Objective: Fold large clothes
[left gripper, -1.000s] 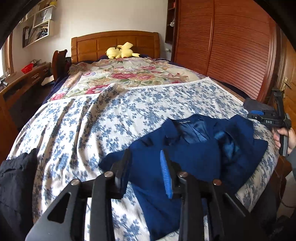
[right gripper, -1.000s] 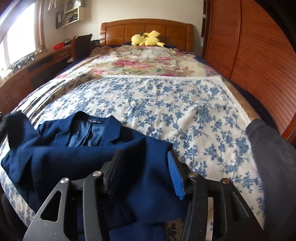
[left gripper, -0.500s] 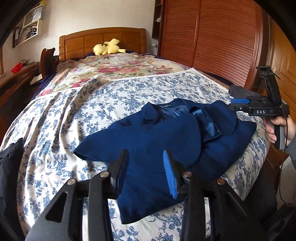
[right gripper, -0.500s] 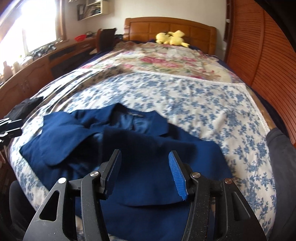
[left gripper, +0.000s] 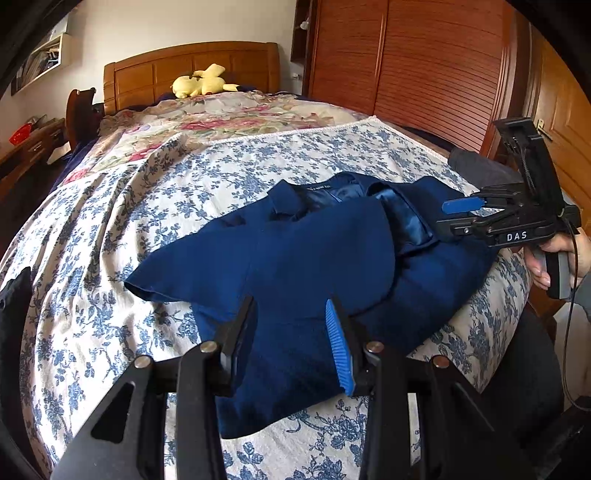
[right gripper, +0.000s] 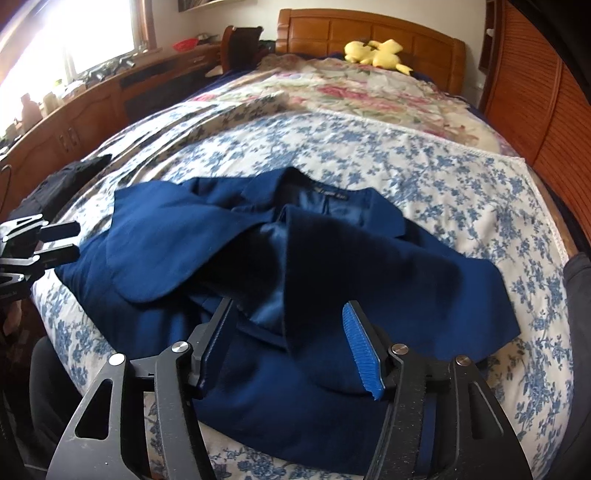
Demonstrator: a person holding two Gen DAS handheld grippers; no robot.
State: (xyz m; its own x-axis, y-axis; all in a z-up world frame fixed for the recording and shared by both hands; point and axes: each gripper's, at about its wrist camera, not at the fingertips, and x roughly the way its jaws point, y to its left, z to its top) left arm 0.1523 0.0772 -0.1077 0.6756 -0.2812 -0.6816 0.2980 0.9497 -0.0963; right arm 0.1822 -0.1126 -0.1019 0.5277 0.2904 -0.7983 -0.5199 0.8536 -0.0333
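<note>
The left gripper (left gripper: 290,332) hovers, jaws apart and empty, lower over the near hem than a second ago. The navy woollen blazer (left gripper: 314,258), satin lining showing, lies half-folded on the floral bedspread (left gripper: 110,221). The right gripper (right gripper: 286,339) jaws have just been opening, nothing between them: regrasp pending.

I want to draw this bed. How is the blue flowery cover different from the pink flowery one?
The blue flowery cover has small blue sprigs on white; the pink flowery cover has big pink blooms on cream. The blue one lies at the near end of the bed, under the navy jacket; the pink one lies at the far end by the headboard, where the yellow plush toy sits. Both are floral and spread across the bed.
</note>
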